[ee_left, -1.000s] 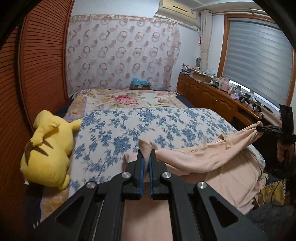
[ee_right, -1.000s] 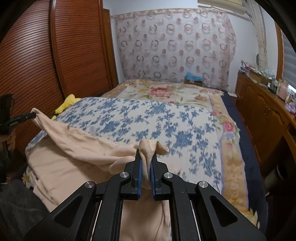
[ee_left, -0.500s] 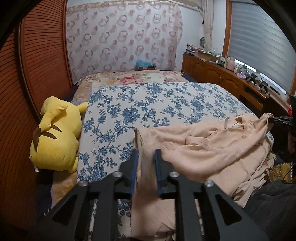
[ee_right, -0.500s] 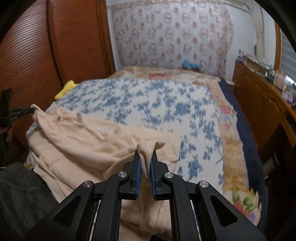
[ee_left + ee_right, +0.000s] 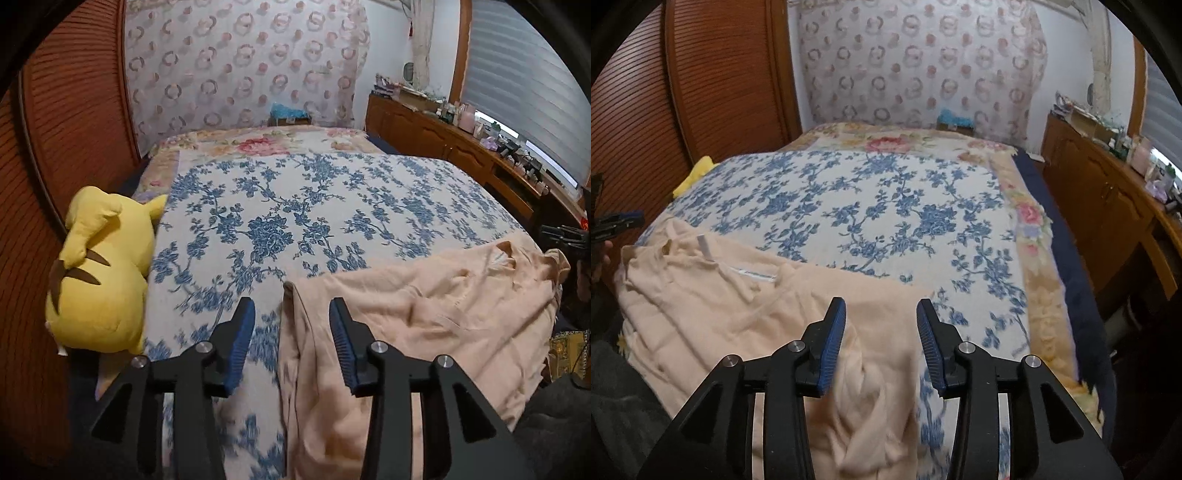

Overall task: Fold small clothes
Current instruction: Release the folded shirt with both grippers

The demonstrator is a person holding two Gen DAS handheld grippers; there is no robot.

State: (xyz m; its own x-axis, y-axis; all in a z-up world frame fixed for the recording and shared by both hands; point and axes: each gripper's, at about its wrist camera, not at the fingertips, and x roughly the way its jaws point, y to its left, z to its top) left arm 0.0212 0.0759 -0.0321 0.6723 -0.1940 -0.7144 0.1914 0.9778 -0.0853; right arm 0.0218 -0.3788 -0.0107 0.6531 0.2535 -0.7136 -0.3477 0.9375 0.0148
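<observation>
A peach garment lies spread across the near end of the bed, on the blue-flowered cover. Its left corner lies loose between the jaws of my left gripper, which are opening and do not press the cloth. In the right wrist view the same garment shows its neck opening and white label at the left. My right gripper has its jaws opening too, with the garment's right corner lying free between them.
A yellow plush toy lies at the bed's left edge against the wooden louvred doors. A wooden cabinet with clutter runs along the right wall. Dark cloth sits below the bed's near edge.
Both grippers came down and let go of the garment's corners, which they held raised a second ago. The cloth now lies flat on the bed, and both pairs of jaws have spread apart.
</observation>
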